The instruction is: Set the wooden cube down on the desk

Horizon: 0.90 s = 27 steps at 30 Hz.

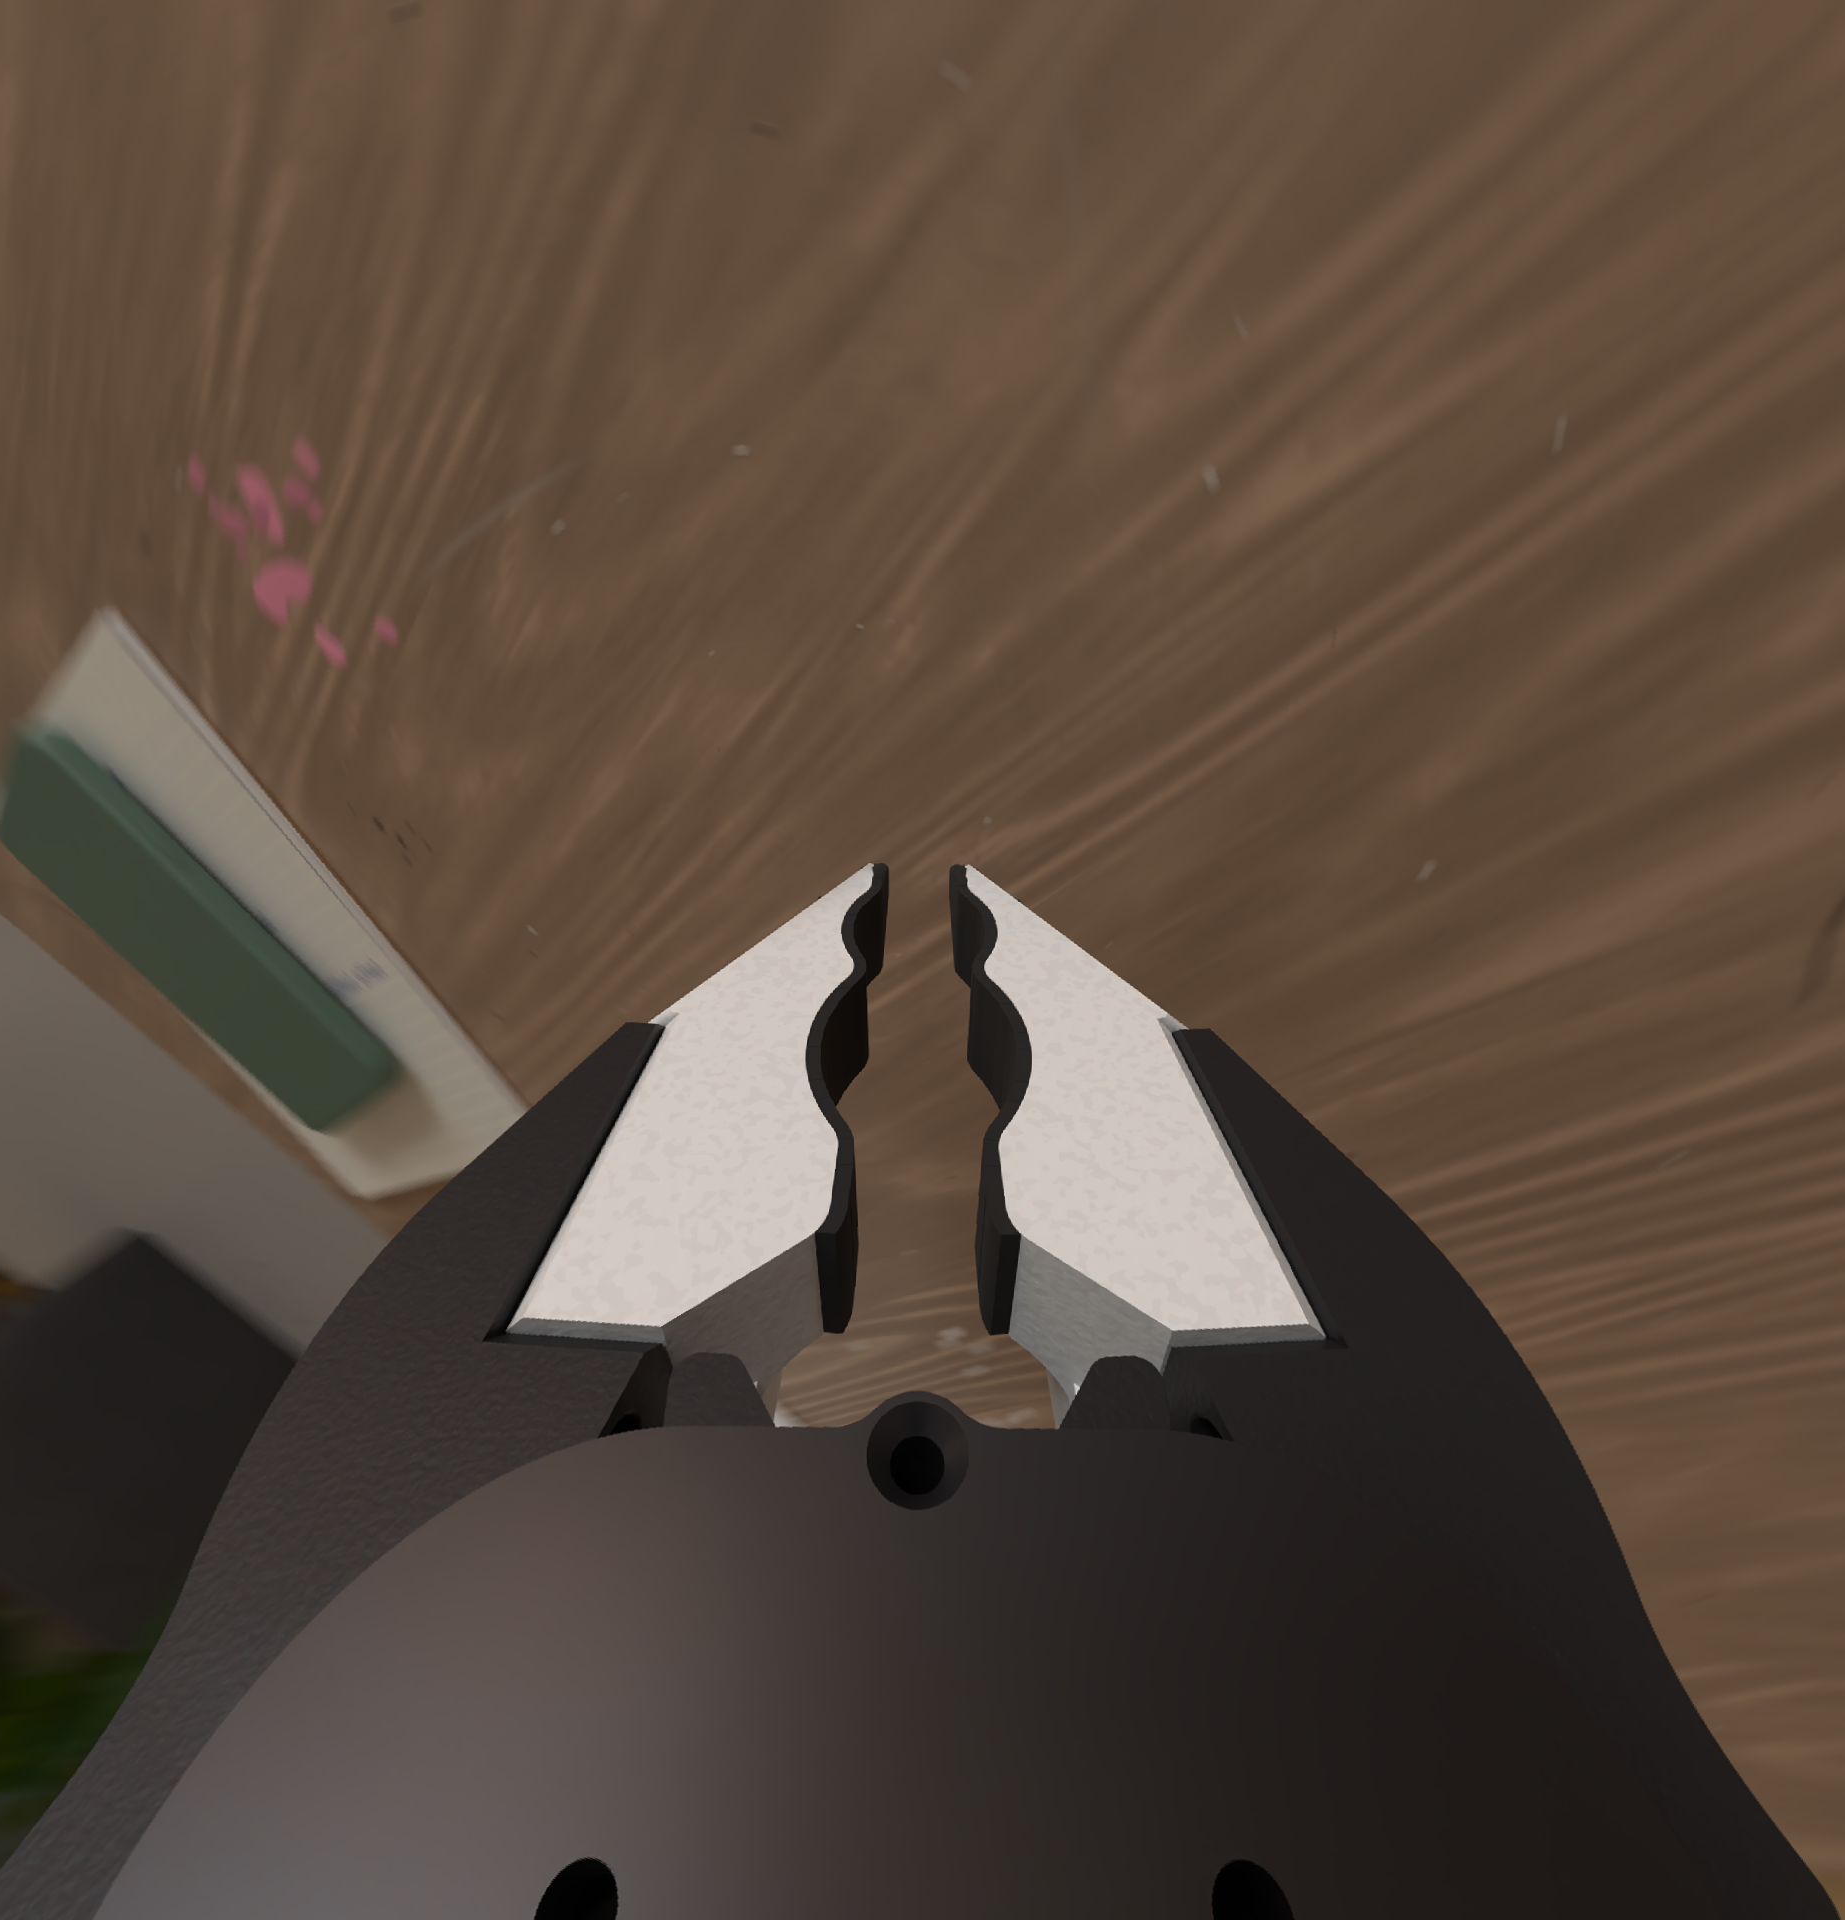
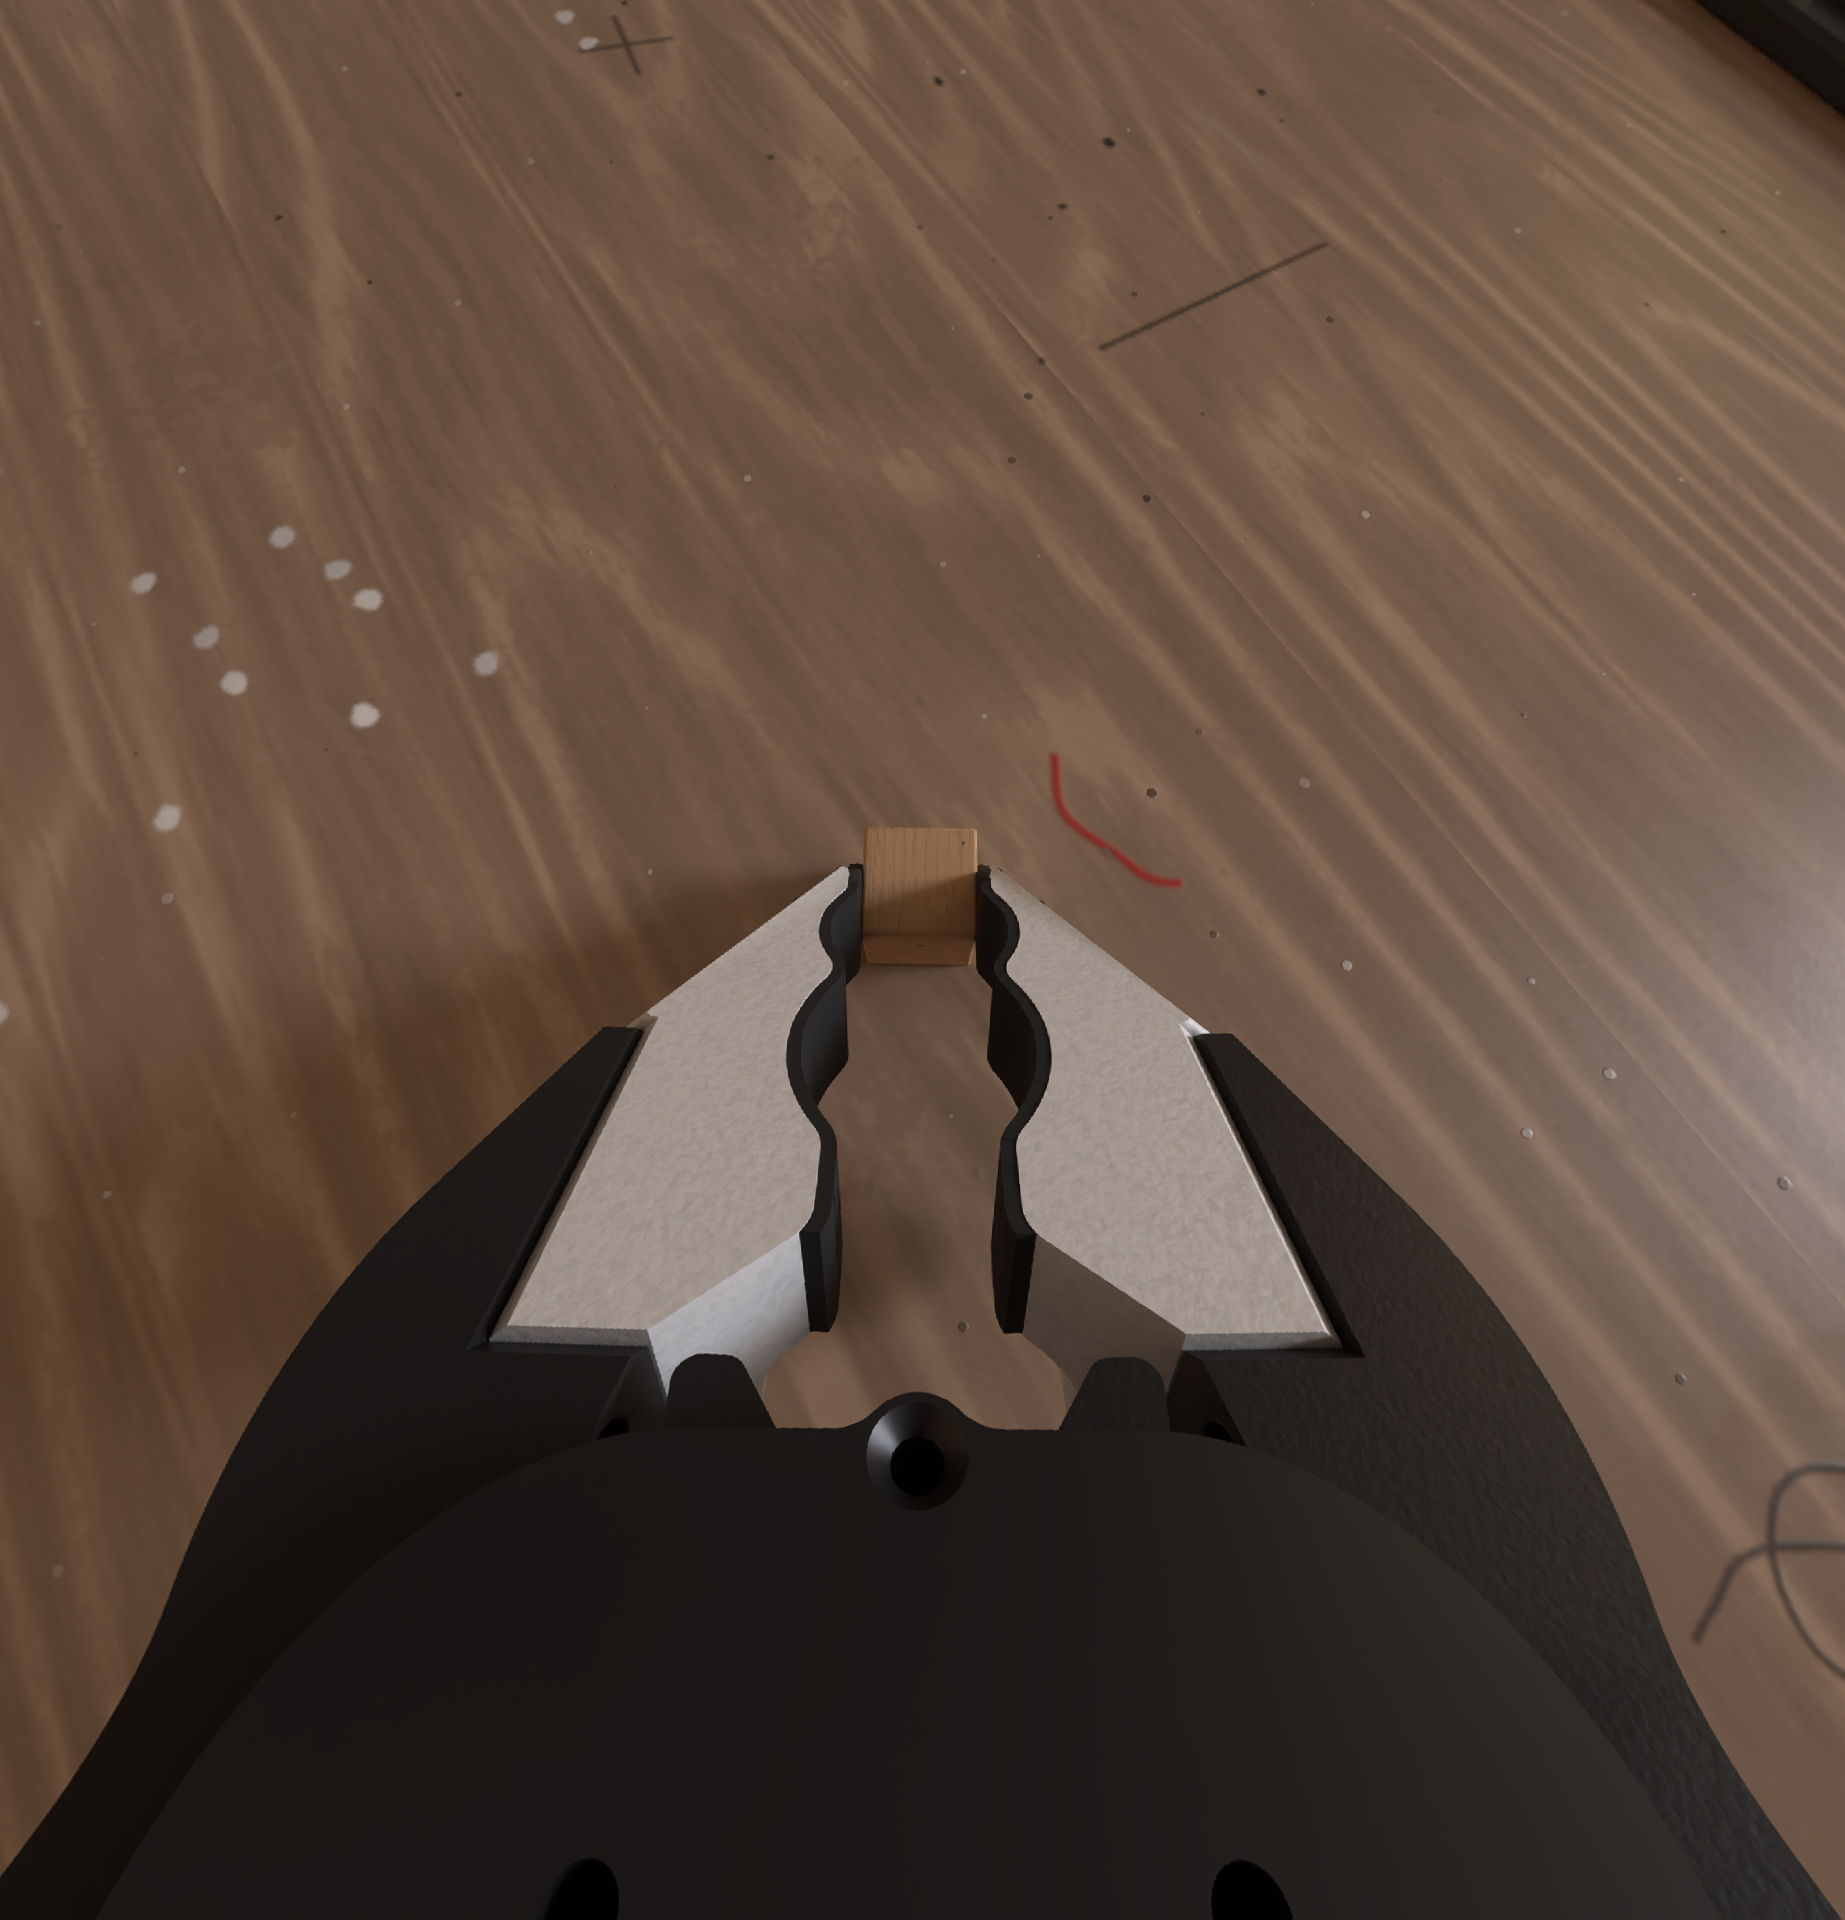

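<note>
A small light wooden cube (image 2: pixel 918 894) sits between the fingertips of my right gripper (image 2: pixel 918 878), which is shut on it over the brown wooden desk (image 2: pixel 689 416). I cannot tell whether the cube touches the desk. My left gripper (image 1: pixel 919 878) hangs over the desk (image 1: pixel 1105 416) with its jaws almost together and nothing between them. The cube does not show in the left wrist view.
A green book on a pale one (image 1: pixel 201 935) lies at the desk's left edge. Pink paint marks (image 1: pixel 274 561) dot the wood nearby. In the right wrist view there are a red squiggle (image 2: pixel 1105 831), white specks (image 2: pixel 274 644) and a dark object (image 2: pixel 1811 62) at the top right corner.
</note>
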{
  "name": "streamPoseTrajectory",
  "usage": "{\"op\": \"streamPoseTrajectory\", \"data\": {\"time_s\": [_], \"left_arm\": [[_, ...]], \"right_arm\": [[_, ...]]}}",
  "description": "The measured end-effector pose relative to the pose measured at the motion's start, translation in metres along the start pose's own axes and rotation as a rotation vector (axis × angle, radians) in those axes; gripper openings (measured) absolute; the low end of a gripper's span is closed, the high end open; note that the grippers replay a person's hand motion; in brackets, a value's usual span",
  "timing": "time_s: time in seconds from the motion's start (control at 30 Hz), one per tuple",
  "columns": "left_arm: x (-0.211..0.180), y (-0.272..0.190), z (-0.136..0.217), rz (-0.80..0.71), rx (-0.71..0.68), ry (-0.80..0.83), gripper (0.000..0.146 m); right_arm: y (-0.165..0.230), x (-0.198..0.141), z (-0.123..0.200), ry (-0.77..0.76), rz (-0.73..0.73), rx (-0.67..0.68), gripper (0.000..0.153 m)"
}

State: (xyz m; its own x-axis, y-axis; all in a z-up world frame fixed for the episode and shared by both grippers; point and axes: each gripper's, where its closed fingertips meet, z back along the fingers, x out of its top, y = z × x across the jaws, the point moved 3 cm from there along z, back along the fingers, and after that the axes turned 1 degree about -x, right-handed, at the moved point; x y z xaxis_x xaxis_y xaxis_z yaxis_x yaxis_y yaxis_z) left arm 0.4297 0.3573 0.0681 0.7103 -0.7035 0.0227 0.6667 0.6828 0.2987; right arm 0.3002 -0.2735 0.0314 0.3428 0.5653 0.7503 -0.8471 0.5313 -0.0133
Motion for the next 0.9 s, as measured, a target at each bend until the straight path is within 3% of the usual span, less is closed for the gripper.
{"op": "streamPoseTrajectory", "data": {"time_s": [0.1,0.33,0.43,0.9], "left_arm": [[-0.005,0.0,-0.009,-0.259,0.02,0.15,0.012],[-0.007,0.006,-0.016,-0.389,-0.041,0.356,0.028],[-0.009,0.01,-0.02,-0.463,-0.026,0.441,0.027],[-0.005,0.013,-0.031,-0.438,-0.168,0.494,0.01]], "right_arm": [[0.0,0.0,0.0,0.0,-0.002,0.002,0.021],[0.0,0.0,0.0,0.0,-0.006,0.018,0.021],[0.002,0.0,0.0,0.0,-0.001,0.028,0.022],[0.005,0.0,0.0,-0.001,0.015,0.05,0.031]]}}
